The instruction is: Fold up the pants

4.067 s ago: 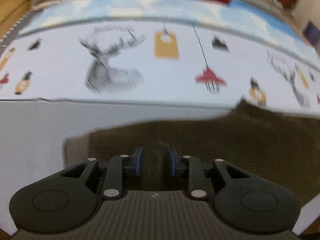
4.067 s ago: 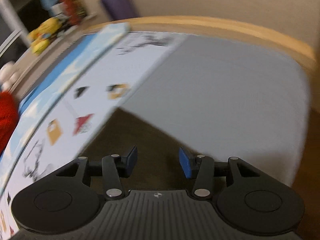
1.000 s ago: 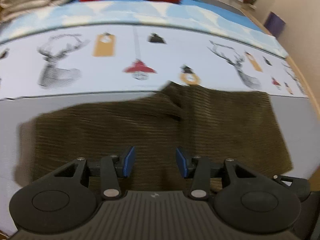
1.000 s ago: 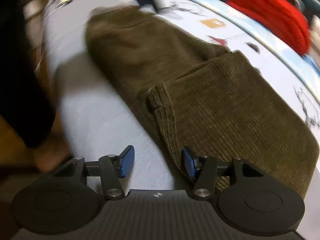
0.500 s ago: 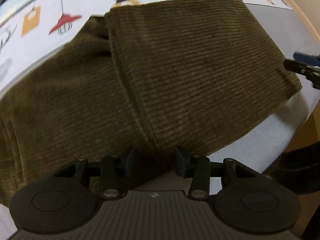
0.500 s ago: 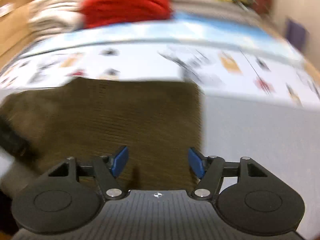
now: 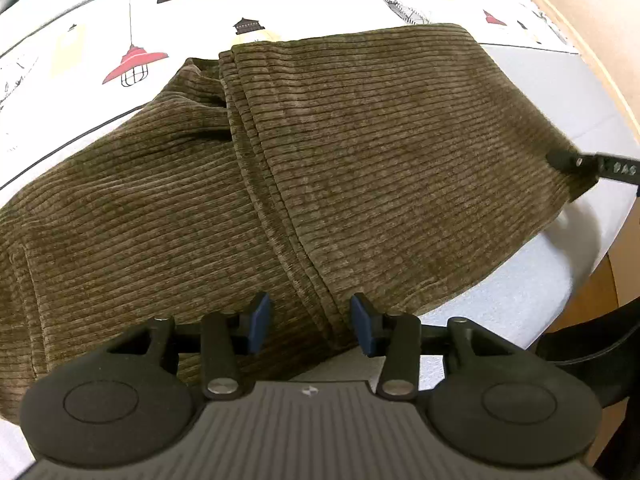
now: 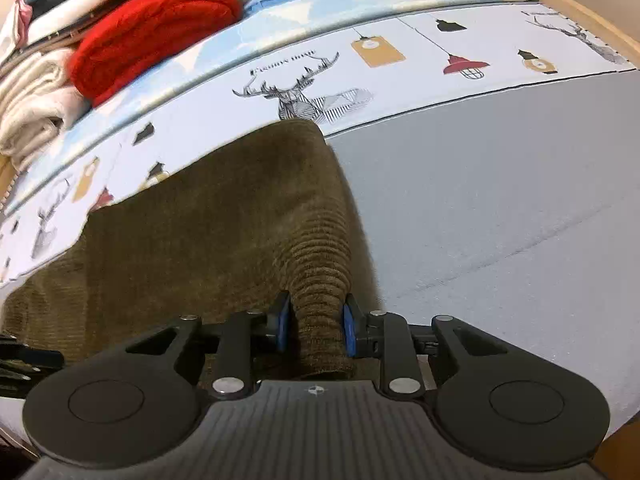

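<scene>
Brown corduroy pants [image 7: 360,152] lying half-folded across the bed sheet [image 8: 500,208]. Left gripper [image 7: 308,320] released, straddling the near folded hem: pinch before lifting. Right gripper [image 8: 314,326] closing, clamping the bunched corner; raise evenly

A home, most likely a bedroom: the work surface is a bed spread with a grey sheet [image 8: 500,200] and a white printed cover with deer and hanging lamps [image 8: 304,92], edged by a light wooden frame [image 7: 612,76]. Folded cream knits [image 8: 32,108] and a red woolly garment [image 8: 152,20] are stacked beyond.
</scene>
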### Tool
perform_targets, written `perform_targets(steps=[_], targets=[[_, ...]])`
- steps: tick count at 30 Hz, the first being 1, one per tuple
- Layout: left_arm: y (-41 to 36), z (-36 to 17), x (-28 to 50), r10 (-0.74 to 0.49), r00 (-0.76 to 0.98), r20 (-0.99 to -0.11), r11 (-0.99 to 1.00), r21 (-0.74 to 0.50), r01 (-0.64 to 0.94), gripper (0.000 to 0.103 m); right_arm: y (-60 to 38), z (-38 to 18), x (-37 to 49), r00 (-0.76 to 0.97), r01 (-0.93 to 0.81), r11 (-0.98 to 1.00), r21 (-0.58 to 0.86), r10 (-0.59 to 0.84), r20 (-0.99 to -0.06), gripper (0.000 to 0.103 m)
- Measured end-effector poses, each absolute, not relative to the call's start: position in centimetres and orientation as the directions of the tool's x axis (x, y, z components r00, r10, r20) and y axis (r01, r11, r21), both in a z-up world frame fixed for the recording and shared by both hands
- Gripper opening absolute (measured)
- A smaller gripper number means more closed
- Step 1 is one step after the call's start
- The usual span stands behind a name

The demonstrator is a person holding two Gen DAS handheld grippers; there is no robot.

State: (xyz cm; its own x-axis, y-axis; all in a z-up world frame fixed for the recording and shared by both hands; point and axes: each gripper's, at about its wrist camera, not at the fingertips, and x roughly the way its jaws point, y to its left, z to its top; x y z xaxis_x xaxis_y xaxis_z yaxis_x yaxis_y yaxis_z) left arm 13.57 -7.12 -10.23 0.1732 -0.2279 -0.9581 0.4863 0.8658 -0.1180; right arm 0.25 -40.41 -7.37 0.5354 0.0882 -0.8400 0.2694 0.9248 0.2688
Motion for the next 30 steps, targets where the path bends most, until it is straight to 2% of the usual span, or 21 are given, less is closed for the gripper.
perform_targets(steps=[3,4,9,12,14,16,18,23,25,26,27,30], targets=[[-7.0,-10.2,13.6,-0.232,0.176,-0.957,0.867,-0.121,0.484,0.049,-40.1,-8.8,0.3,0.464,0.292,0.929,0.225,0.068,-0.883,0.038],[-6.8,-10.2,13.8,-0.234,0.178,-0.956,0.867,-0.122,0.484,0.049,-40.0,-8.7,0.2,0.468,0.297,0.931,0.212,0.052,-0.882,0.039],[-6.1,-9.9,13.7,-0.233,0.186,-0.954,0.868,-0.118,0.482,0.049,-37.9,-6.2,-0.1,0.565,0.240,0.969,0.051,-0.096,-0.820,0.041],[-6.1,-9.7,13.6,-0.234,0.190,-0.954,0.869,-0.117,0.481,0.050,-37.0,-5.6,-0.2,0.612,0.172,0.984,0.039,-0.076,-0.787,0.044],[-5.9,-9.5,13.4,-0.232,0.192,-0.954,0.870,-0.115,0.479,0.050,-36.8,-7.0,0.6,0.551,0.137,0.990,0.013,-0.066,-0.832,0.046],[-5.7,-9.4,13.3,-0.228,0.196,-0.954,0.872,-0.110,0.477,0.050,-37.5,-9.6,1.0,0.416,0.167,0.986,0.027,-0.045,-0.908,0.056],[-5.3,-9.3,13.3,-0.226,0.202,-0.953,0.876,-0.108,0.470,0.050,-38.4,-9.9,1.2,0.409,0.226,0.973,0.056,-0.042,-0.912,0.061],[-4.0,-8.5,13.3,-0.242,0.220,-0.945,0.884,-0.121,0.452,0.050,-40.5,-10.4,1.6,0.418,0.309,0.935,0.176,0.033,-0.908,0.057],[-3.5,-8.1,13.3,-0.255,0.228,-0.940,0.885,-0.132,0.446,0.050,-40.6,-10.7,1.4,0.429,0.311,0.925,0.219,0.069,-0.901,0.035],[-3.2,-7.9,13.3,-0.262,0.232,-0.937,0.886,-0.138,0.443,0.050,-40.2,-10.3,1.1,0.435,0.297,0.929,0.219,0.072,-0.898,0.030],[-3.0,-7.6,13.3,-0.269,0.237,-0.934,0.886,-0.143,0.441,0.050,-40.1,-10.0,1.1,0.441,0.288,0.932,0.222,0.077,-0.894,0.026],[-2.2,-7.0,13.4,-0.282,0.252,-0.926,0.887,-0.152,0.436,0.050,-40.3,-9.2,0.1,0.449,0.318,0.913,0.255,0.092,-0.889,0.025]])
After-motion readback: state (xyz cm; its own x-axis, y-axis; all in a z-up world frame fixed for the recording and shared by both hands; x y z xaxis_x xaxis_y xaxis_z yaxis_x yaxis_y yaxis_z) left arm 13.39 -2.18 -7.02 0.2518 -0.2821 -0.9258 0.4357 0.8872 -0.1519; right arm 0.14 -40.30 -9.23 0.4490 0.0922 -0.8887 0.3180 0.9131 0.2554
